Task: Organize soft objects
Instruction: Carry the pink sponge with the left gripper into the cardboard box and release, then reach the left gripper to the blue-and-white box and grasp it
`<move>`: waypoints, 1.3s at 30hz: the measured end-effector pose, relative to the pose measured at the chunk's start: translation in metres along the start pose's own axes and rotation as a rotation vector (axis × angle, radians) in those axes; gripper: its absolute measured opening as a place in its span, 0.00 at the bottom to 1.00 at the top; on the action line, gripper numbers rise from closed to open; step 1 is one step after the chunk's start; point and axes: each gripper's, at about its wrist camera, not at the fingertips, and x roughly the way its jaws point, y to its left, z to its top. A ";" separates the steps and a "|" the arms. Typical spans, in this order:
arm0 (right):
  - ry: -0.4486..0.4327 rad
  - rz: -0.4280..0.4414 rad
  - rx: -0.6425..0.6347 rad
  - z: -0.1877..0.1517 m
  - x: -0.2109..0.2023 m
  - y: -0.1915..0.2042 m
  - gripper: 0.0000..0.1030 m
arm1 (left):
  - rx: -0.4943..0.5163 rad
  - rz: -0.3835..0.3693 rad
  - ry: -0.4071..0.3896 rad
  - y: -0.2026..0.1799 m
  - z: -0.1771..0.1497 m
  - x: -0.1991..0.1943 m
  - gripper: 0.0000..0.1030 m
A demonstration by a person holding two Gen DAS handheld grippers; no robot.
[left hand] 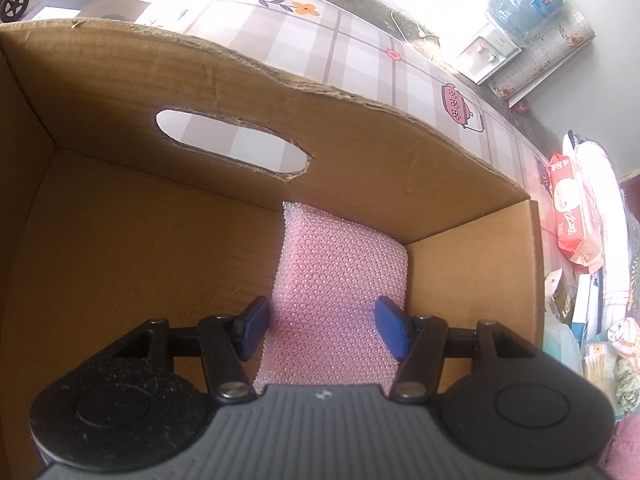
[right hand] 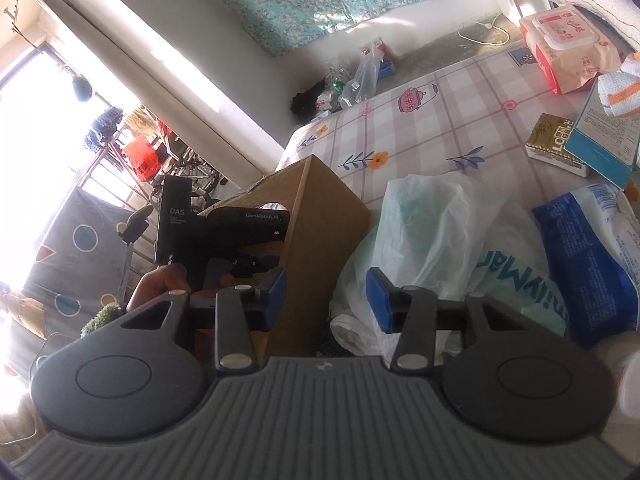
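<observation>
The left gripper (left hand: 322,326) points down into a cardboard box (left hand: 360,152). Its blue fingertips (left hand: 252,322) stand spread on either side of a pink sponge (left hand: 340,276), and whether the pads touch its edges cannot be told. The sponge lies on the box floor in the right corner, its far end against the wall with the oval handle hole (left hand: 232,144) and its right edge near the side wall.

The right gripper (right hand: 326,298) hangs over the checked tablecloth (right hand: 440,128) with its blue fingertips (right hand: 380,300) apart and nothing between them. Just beyond them are the outer corner of the cardboard box (right hand: 320,240) on the left and a crumpled white plastic bag (right hand: 424,224) on the right. A blue-and-white soft pack (right hand: 588,252) lies beside the bag, and a pack of wet wipes (right hand: 564,44) sits farther back. In the right wrist view, the left gripper (right hand: 256,262) reaches into the box, held by a hand (right hand: 156,286).
</observation>
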 end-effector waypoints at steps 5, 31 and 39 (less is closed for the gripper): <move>-0.033 -0.022 0.021 -0.016 -0.019 -0.011 0.43 | -0.023 0.036 -0.053 -0.003 -0.006 -0.019 0.94; -0.264 -0.104 0.180 -0.051 -0.109 -0.098 0.49 | 0.416 -0.074 -0.412 -0.163 -0.081 -0.155 1.00; -0.331 -0.156 0.209 -0.034 -0.093 -0.117 0.36 | 0.630 -0.075 -0.232 -0.256 -0.090 -0.060 0.89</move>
